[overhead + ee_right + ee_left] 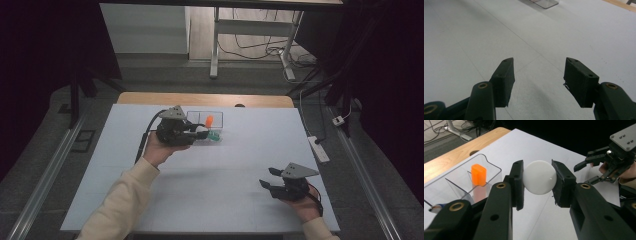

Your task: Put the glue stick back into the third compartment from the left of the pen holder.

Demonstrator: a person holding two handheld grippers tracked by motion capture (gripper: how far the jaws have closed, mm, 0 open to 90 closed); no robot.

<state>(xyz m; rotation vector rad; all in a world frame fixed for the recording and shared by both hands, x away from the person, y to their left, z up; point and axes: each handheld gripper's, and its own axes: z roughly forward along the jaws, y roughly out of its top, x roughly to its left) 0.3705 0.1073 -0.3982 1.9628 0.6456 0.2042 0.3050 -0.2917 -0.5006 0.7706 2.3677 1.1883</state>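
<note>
While the left gripper (539, 182), at centre-left of the high view, clamps a white ball (539, 177) between its pads just beside the clear divided tray (491, 166) holding an orange block (478, 174), the right gripper (539, 75), at lower right, rests over the white table (461, 37), jaws parted and empty.

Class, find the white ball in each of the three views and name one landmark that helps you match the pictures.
High view: the white ball is left of centre, in the left gripper, beside the clear tray.
Left gripper view: centre, clamped between the black jaws.
Right gripper view: the ball is not in it.
Shared landmark: the clear tray, whose corner sits at the top edge of the right gripper view.
</note>
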